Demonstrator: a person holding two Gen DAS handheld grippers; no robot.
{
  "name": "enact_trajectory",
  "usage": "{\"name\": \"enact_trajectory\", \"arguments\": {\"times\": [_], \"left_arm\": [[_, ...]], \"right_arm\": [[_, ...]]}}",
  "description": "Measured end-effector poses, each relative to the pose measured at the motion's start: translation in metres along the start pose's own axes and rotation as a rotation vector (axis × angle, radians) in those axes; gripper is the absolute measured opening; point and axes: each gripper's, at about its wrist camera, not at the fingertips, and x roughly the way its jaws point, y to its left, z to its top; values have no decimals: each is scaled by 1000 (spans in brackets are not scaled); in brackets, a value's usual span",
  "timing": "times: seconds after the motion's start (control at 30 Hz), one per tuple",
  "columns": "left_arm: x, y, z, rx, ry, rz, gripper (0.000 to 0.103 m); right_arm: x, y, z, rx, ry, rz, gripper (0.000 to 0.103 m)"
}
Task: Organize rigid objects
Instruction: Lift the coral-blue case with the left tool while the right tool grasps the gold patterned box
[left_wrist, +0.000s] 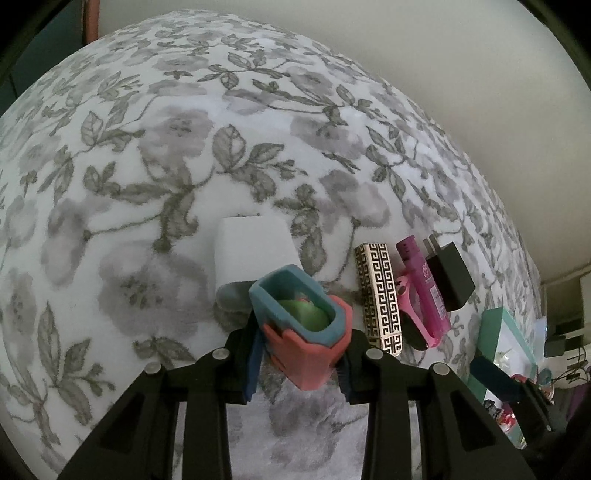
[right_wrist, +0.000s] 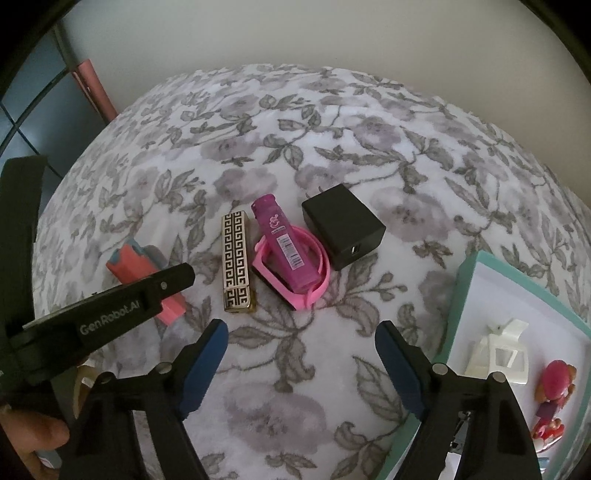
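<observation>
My left gripper (left_wrist: 301, 363) is shut on a coral and teal toy box (left_wrist: 303, 325) with something green inside, held just above the floral cloth; it also shows in the right wrist view (right_wrist: 142, 275). To its right lie in a row a gold box with a black key pattern (left_wrist: 378, 295) (right_wrist: 238, 262), a magenta bottle (left_wrist: 424, 288) (right_wrist: 286, 245) on a pink band (right_wrist: 317, 266), and a black charger (left_wrist: 448, 275) (right_wrist: 343, 225). My right gripper (right_wrist: 301, 365) is open and empty, just in front of this row.
A white block (left_wrist: 255, 247) stands on the cloth behind the toy box. A teal-rimmed tray (right_wrist: 465, 295) (left_wrist: 496, 328) at the right holds a white hair clip (right_wrist: 496, 350) and a pink toy figure (right_wrist: 556, 384). A wall lies beyond the cloth.
</observation>
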Motion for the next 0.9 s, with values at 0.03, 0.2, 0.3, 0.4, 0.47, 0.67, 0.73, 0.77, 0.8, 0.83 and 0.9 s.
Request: {"name": "enact_trajectory", "arguments": {"times": [0.03,0.2,0.3,0.4,0.47,0.67,0.73,0.77,0.8,0.83,0.9], "left_arm": [[-2,3,0,-6,-4,3,35],[-5,21,2,-46,-6,-7,35],[-6,29,3,-72,0,-43,35],[-6,34,4,-85,4,-70,35],[-5,34,5,-92,4,-82,35],[-4,31,6,-76,-3,-78,35],[-5,30,6,-66,-8,-65,35],[-4,29,6,-62,-11,-59,35],[-3,27,7,-58,-13,-53,35],[-3,26,8,-55,-15,-50,35],[-1,25,10,-50,-18,-44,35]], "right_arm": [[-1,1,0,0,0,9,81],[-2,6,4,0,-5,50,75],[1,10,6,5,1,86,67],[5,16,9,-4,6,97,56],[8,19,10,-8,11,107,52],[15,27,15,-13,25,147,37],[18,31,16,-21,31,154,34],[20,34,17,-28,34,157,32],[22,37,17,-35,37,158,29],[23,39,18,-43,39,157,27],[26,42,20,-57,41,146,26]]}}
